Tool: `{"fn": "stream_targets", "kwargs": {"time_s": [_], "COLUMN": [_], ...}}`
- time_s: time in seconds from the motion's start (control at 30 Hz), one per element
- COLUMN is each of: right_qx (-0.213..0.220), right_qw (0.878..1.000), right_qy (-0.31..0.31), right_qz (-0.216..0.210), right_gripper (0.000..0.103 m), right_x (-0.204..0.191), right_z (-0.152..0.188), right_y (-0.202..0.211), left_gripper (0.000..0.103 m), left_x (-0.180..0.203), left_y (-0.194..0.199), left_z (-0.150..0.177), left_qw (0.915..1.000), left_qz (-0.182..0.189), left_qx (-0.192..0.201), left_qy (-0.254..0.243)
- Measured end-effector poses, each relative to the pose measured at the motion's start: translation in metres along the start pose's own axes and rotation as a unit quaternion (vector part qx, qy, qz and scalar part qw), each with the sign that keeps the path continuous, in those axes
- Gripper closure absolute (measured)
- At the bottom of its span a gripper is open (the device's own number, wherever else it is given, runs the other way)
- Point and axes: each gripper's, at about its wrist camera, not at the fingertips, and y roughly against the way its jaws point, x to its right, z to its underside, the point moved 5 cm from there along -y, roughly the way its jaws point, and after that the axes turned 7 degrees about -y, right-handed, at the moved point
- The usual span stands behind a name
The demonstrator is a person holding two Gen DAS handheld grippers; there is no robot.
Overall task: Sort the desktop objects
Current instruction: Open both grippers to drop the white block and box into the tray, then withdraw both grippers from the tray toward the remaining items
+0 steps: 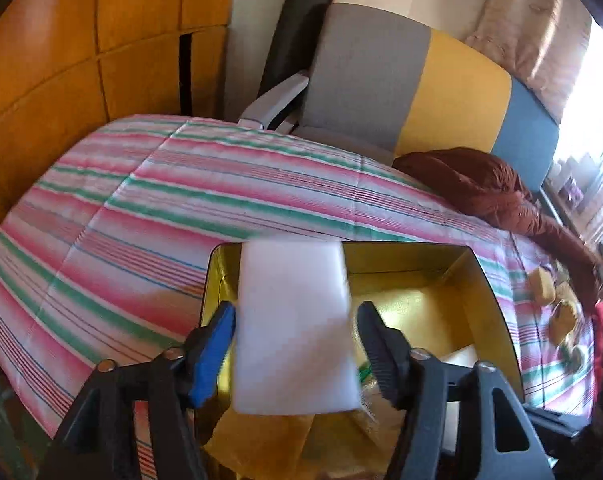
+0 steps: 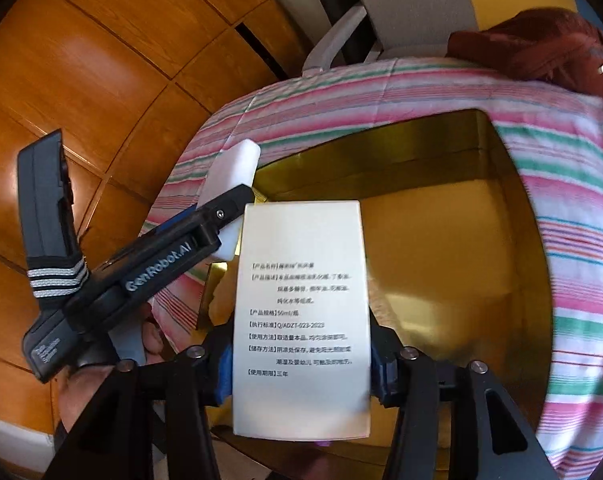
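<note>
An open gold tin (image 1: 495,280) stands on the striped cloth. My left gripper (image 1: 296,314) hangs over the tin's near left corner. A plain white block (image 1: 293,320) is between its fingers. The blue left pad lies against the block, a thin gap shows at the right finger, and the block looks blurred and loose. The right wrist view shows that same block (image 2: 233,172) at the left gripper's (image 2: 231,200) tip, beside the tin's wall (image 2: 381,168). My right gripper (image 2: 301,360) holds its blue pads beside the long sides of a white printed carton (image 2: 301,300) above the tin, with no squeeze visible.
The striped tablecloth (image 1: 181,200) covers the table. A brown-red jacket (image 1: 481,188) lies at its far right, with yellowish items (image 1: 543,284) near the right edge. Behind stands a grey, yellow and blue chair (image 1: 381,80). Packets and a white item (image 1: 461,356) lie in the tin. Wooden floor (image 2: 81,60) is left.
</note>
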Motion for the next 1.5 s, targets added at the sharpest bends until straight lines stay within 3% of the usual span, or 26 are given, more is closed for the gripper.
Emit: {"fn": "stream_targets", "kwargs": {"time_s": [0.23, 0.43, 0.67, 1.03, 1.5], "right_qx": [-0.011, 0.001, 0.029, 0.070, 0.113], "right_qw": [1.000, 0.999, 0.994, 0.984, 0.977], "right_qy": [0.015, 0.049, 0.089, 0.125, 0.111], "right_qz": [-0.007, 0.019, 0.060, 0.109, 0.142], "right_gripper": [0.040, 0.038, 0.032, 0.031, 0.028], "right_x": [-0.008, -0.009, -0.007, 0.002, 0.031], "right_z": [0.013, 0.024, 0.033, 0.047, 0.052], "right_y": [-0.009, -0.001, 0.012, 0.037, 0.076], "left_gripper": [0.033, 0.033, 0.033, 0.033, 0.033], "left_x": [-0.015, -0.018, -0.001, 0.034, 0.083], "left_y": [0.012, 0.041, 0.069, 0.098, 0.099], "left_z": [0.004, 0.015, 0.035, 0.053, 0.064], "left_qw": [0.9992, 0.9979, 0.9971, 0.9948, 0.9939], "left_qz": [-0.006, -0.032, -0.041, -0.051, -0.014], "left_qx": [0.021, 0.045, 0.063, 0.080, 0.070], "left_qy": [0.032, 0.036, 0.015, -0.037, -0.084]}}
